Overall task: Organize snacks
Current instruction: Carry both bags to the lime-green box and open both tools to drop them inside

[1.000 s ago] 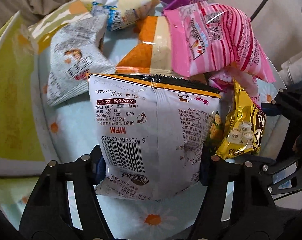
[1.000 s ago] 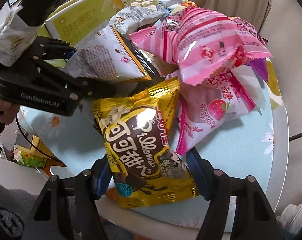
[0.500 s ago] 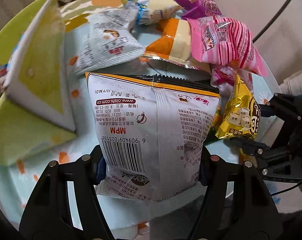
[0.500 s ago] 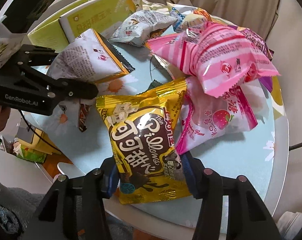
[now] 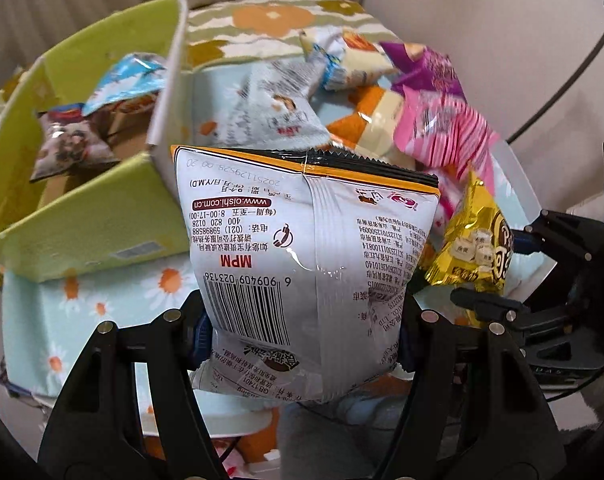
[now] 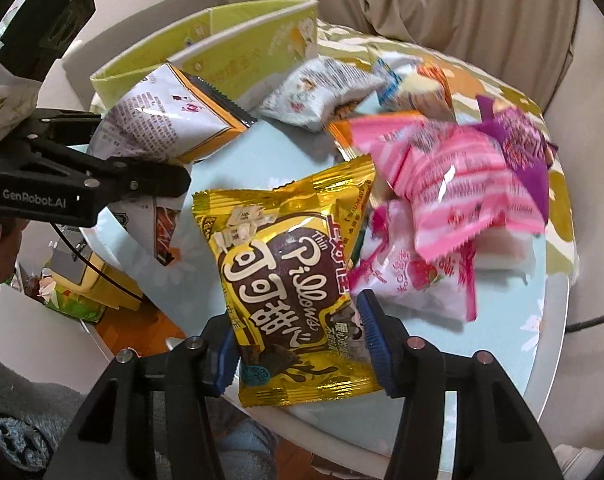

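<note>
I hold one snack in each gripper above a round table draped in a pale blue daisy cloth (image 6: pixel 502 360). My left gripper (image 5: pixel 302 340) is clamped on a white chip bag (image 5: pixel 302 264), barcode side toward the camera, its black-and-orange sealed edge pointing up and away from the fingers. My right gripper (image 6: pixel 298 348) is closed on the lower part of a gold cocoa pillow pack (image 6: pixel 290 292), its long axis running straight out from the fingers.

The relation that matters is where the green cardboard box (image 5: pixel 82 216) lies — ahead and to the left of the left gripper, open on top, with a couple of packets already inside. The chip bag hangs just beside the box's near right corner, not yet over the opening. The left arm is clearly the nearer one; in the right wrist view the box (image 6: pixel 238 48) sits at the far left of the table, beyond the left gripper (image 6: pixel 102 184).

I judge the next move as a short carry up and leftward, over the wall, before letting go. A loose heap of pink, purple and orange packets stays on the table to the right.
</note>
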A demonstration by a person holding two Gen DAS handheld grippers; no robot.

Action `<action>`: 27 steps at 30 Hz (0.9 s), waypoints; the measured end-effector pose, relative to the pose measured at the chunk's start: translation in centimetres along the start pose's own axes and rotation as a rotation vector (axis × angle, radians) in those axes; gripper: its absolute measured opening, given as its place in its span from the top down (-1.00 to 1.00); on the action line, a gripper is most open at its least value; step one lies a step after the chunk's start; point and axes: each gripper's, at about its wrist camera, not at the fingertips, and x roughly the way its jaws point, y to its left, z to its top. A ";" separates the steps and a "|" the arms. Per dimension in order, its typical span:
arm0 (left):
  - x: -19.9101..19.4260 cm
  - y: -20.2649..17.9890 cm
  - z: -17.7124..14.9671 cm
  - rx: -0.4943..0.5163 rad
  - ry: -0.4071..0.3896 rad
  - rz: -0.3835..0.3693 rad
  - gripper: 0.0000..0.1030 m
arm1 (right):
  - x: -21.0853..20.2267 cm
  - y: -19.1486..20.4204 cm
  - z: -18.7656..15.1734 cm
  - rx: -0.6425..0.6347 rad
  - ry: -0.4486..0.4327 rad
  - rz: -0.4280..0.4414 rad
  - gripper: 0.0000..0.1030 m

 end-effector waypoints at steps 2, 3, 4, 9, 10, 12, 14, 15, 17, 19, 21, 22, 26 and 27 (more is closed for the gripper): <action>-1.0 0.2 0.1 -0.019 -0.018 0.013 -0.25 | -0.9 0.3 0.5 -0.013 -0.015 0.015 0.02; -1.5 0.4 0.1 -0.031 -0.027 0.018 -0.25 | -1.4 0.5 0.8 -0.021 -0.026 0.020 0.02; -1.9 0.5 0.2 -0.040 -0.033 0.022 -0.25 | -1.8 0.7 1.1 -0.030 -0.035 0.028 0.02; -4.5 1.4 0.6 -0.105 -0.082 0.055 -0.25 | -3.2 1.9 3.6 -0.060 -0.073 0.064 0.02; -5.2 1.6 0.6 -0.114 -0.093 0.065 -0.25 | -3.3 2.0 4.1 -0.065 -0.078 0.069 0.02; -6.2 2.1 1.0 -0.136 -0.117 0.083 -0.25 | -3.8 2.1 5.5 -0.073 -0.093 0.084 0.02; -7.6 2.9 1.0 -0.160 -0.140 0.088 -0.25 | -4.4 2.2 7.0 -0.079 -0.112 0.102 0.02; -8.1 3.3 1.2 -0.172 -0.151 0.090 -0.25 | -4.7 2.3 7.7 -0.084 -0.123 0.108 0.02; -9.3 4.5 1.7 -0.193 -0.170 0.103 -0.25 | -5.2 2.6 9.3 -0.093 -0.142 0.111 0.02; -10.3 5.9 2.3 -0.212 -0.190 0.116 -0.25 | -5.9 3.2 11.1 -0.097 -0.158 0.114 0.02; -11.1 7.1 2.7 -0.225 -0.207 0.128 -0.25 | -6.2 3.6 12.7 -0.100 -0.174 0.119 0.02; -11.5 8.1 3.1 -0.233 -0.218 0.136 -0.25 | -6.4 4.0 13.7 -0.101 -0.185 0.121 0.02; -12.5 11.4 4.3 -0.253 -0.238 0.150 -0.25 | -6.4 5.3 17.0 -0.086 -0.210 0.111 0.02; -12.5 12.3 4.7 -0.255 -0.237 0.154 -0.25 | -6.2 5.6 17.8 -0.075 -0.213 0.108 0.02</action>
